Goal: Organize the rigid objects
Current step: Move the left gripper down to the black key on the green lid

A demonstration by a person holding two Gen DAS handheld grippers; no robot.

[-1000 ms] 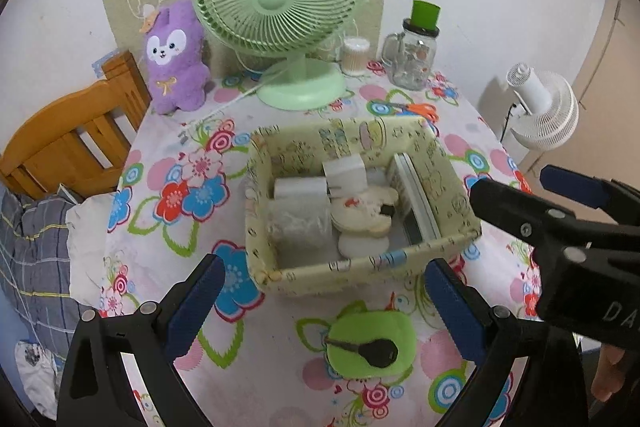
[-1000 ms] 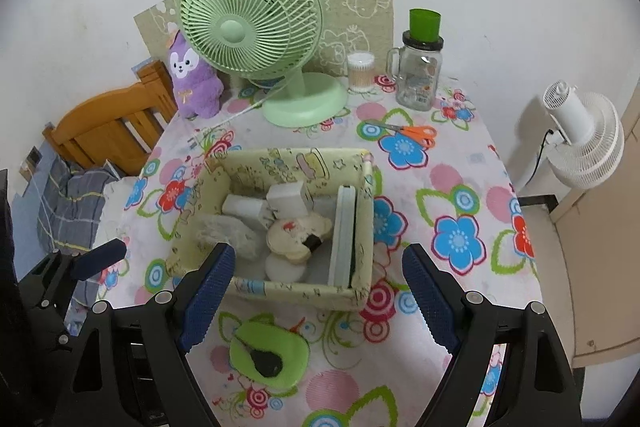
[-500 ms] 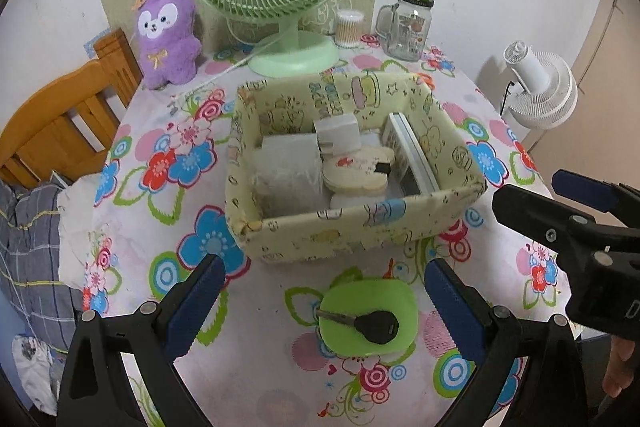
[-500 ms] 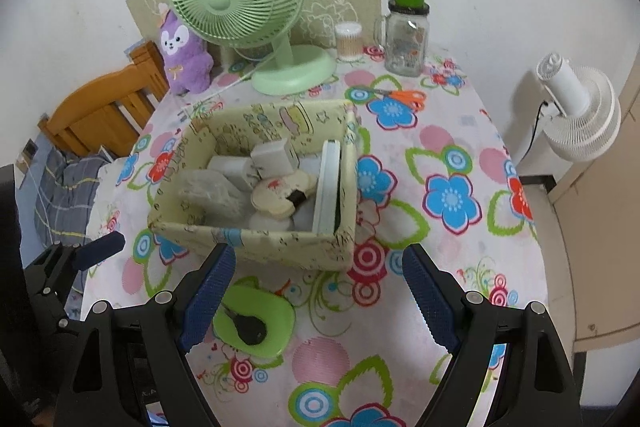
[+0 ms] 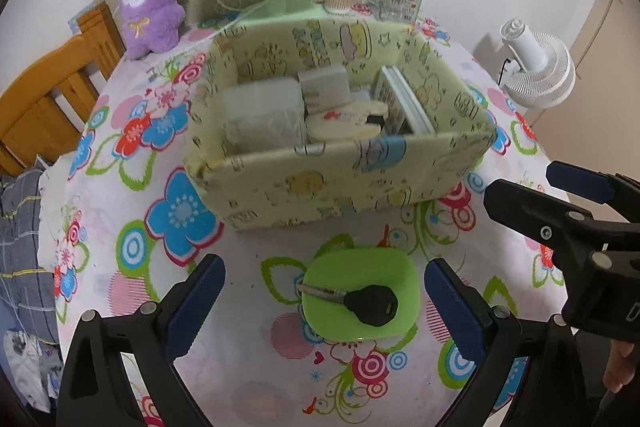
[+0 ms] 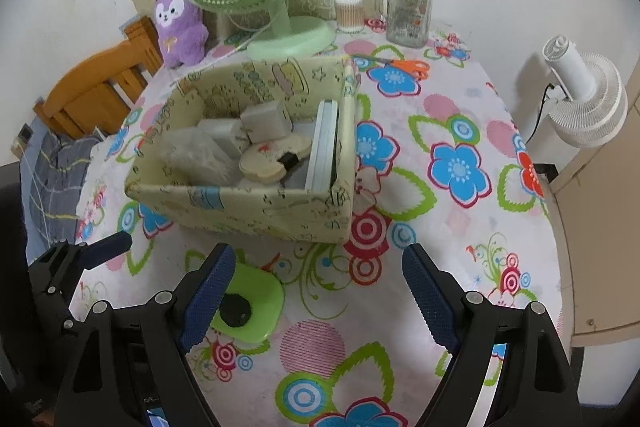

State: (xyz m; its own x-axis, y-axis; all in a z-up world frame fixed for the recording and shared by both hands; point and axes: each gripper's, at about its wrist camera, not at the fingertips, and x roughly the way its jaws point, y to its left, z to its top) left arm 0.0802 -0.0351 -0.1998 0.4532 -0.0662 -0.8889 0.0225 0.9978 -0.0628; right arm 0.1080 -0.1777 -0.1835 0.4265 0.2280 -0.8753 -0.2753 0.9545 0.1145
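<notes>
**A:** Two grippers in frame, neither carrying anything. Left gripper (image 5: 324, 301): jaws spread wide, hovering low over the flowered tablecloth (image 5: 120, 267), with the green tray (image 5: 360, 301) sitting between the blue pads. Right gripper (image 6: 316, 291): jaws also apart, empty, aimed at the cloth just right of the tray.

**B:** Location of the task item?

**A:** Black key (image 5: 362, 303) lies flat on the green tray, head toward the right, metal blade pointing left. Tray sits on the cloth just in front of the yellow fabric bin (image 5: 340, 187), near it but not touching. In the right wrist view the key head (image 6: 236, 309) is partly hidden behind the left-hand pad.

**B:** Bin contents?

**A:** White boxes, a clear bag, a cream round item with a dark part, a flat book-like piece upright against the right wall. Cannot identify them more closely.

**B:** Step in hand?

**A:** Judgement: approach to the pickup. Left gripper is lined up on the tray and key; nothing grasped yet.

**B:** Next move needs?

**A:** Judgement: lower the left gripper and decide on the target. Key alone is thin and flat, so the pads must come down close to the tray surface and pinch the thicker head. Taking the whole tray needs the present wide opening, closing on its two sides. Then lift clear of the near wall of the bin.
</notes>
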